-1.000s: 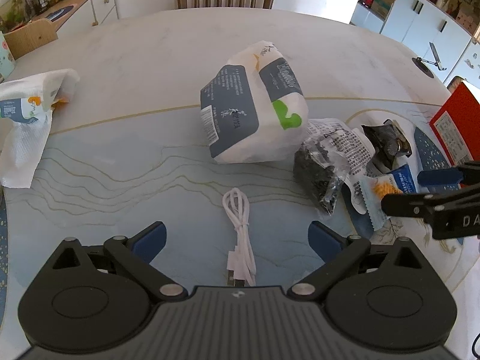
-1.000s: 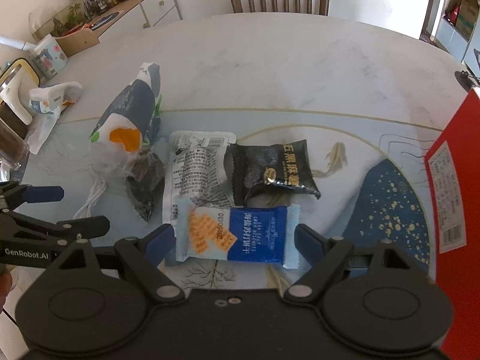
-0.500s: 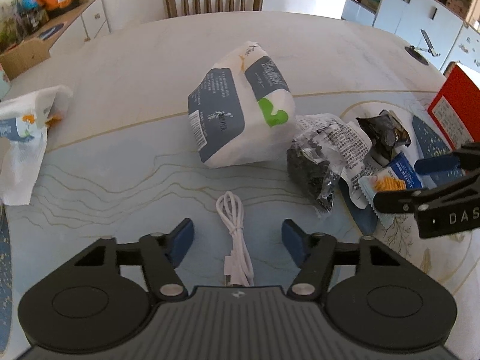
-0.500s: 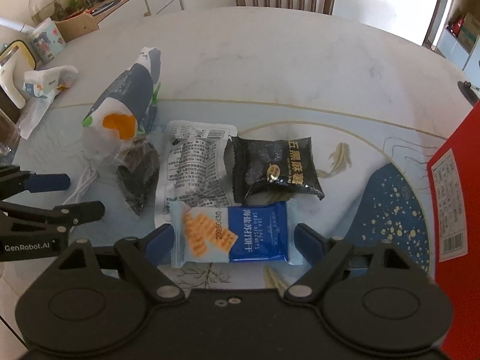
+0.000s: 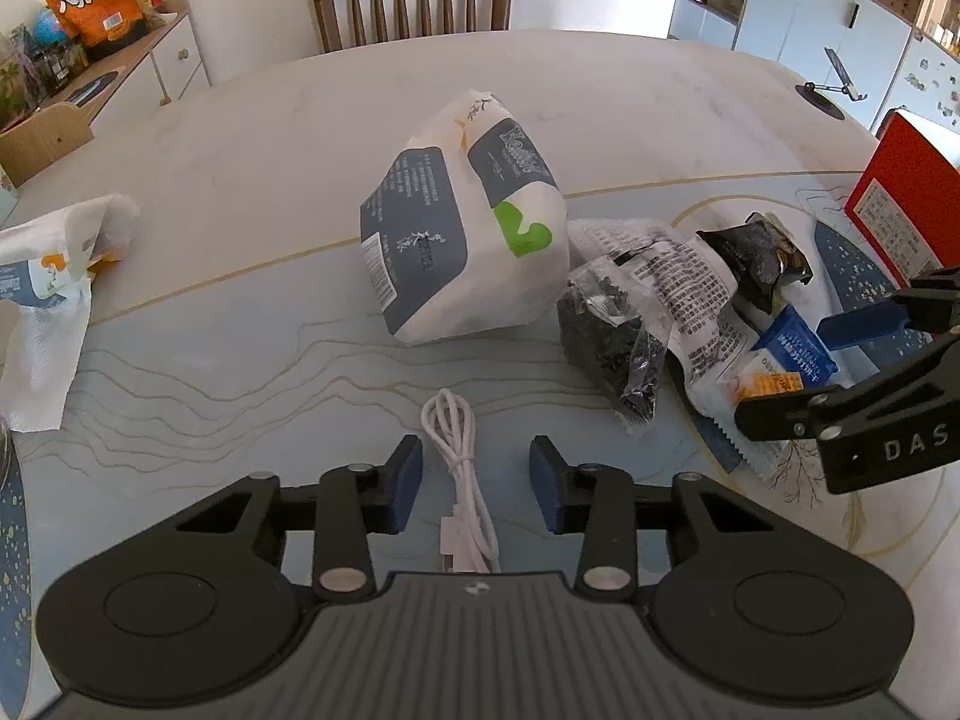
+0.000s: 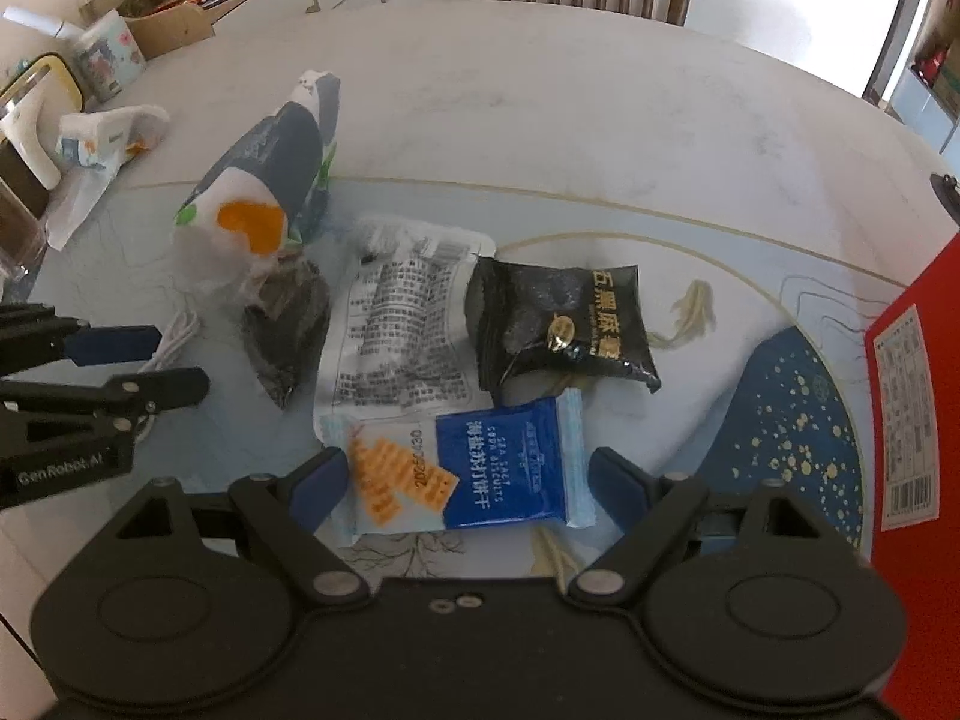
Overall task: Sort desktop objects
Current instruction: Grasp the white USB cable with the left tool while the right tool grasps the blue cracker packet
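We hold two grippers low over the table (image 5: 240, 180). Left gripper (image 5: 477, 474): jaws part-open, one blue pad each side of the white cable (image 5: 459, 468), neither pad touching it that we can see. The cable lies folded in a thin bundle, long axis running straight away from us, along the fingers, so the pads face its narrow width. Its plug end sits nearest the gripper body, its loop end just past the fingertips. A squeeze here should catch the mid-bundle, we judge.

Right gripper (image 6: 468, 474): jaws spread wide, nothing gripped, flanking the blue cracker pack (image 6: 474, 471). That pack lies flat with its long axis crosswise, from pad to pad, so the jaws would close on its short ends. We judge it likely to buckle.

Beyond the cable, well apart: tissue pack (image 5: 462, 228). Just beside that, the dark seaweed bag (image 5: 612, 342), a clear wrapper (image 6: 396, 330) and a black packet (image 6: 558, 324). The left gripper is the nearer to the cable; the right to the snacks.
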The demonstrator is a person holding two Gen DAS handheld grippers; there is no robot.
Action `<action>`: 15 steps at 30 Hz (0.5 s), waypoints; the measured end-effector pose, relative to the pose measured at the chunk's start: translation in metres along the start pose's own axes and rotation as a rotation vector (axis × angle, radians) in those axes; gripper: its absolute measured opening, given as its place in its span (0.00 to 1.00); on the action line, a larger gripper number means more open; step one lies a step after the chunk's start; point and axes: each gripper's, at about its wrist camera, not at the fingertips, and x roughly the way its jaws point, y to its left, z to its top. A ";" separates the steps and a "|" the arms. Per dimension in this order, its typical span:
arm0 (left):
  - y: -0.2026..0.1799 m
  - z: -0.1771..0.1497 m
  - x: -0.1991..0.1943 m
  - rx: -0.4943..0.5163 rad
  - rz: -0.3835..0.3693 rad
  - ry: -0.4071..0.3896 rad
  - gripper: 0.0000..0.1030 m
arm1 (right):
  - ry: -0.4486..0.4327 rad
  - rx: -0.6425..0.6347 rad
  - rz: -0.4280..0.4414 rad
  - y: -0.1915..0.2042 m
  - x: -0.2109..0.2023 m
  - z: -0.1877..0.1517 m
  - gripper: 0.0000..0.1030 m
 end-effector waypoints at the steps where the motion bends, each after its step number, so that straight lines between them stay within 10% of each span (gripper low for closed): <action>1: 0.000 -0.001 0.000 0.001 0.000 -0.003 0.31 | 0.002 0.000 0.000 0.000 0.001 0.000 0.85; 7: 0.002 -0.002 -0.001 -0.018 -0.010 -0.013 0.11 | 0.002 -0.001 0.005 -0.001 -0.002 -0.002 0.84; 15: 0.003 -0.001 -0.001 -0.026 -0.017 -0.015 0.10 | 0.000 0.024 0.018 -0.003 -0.006 -0.004 0.74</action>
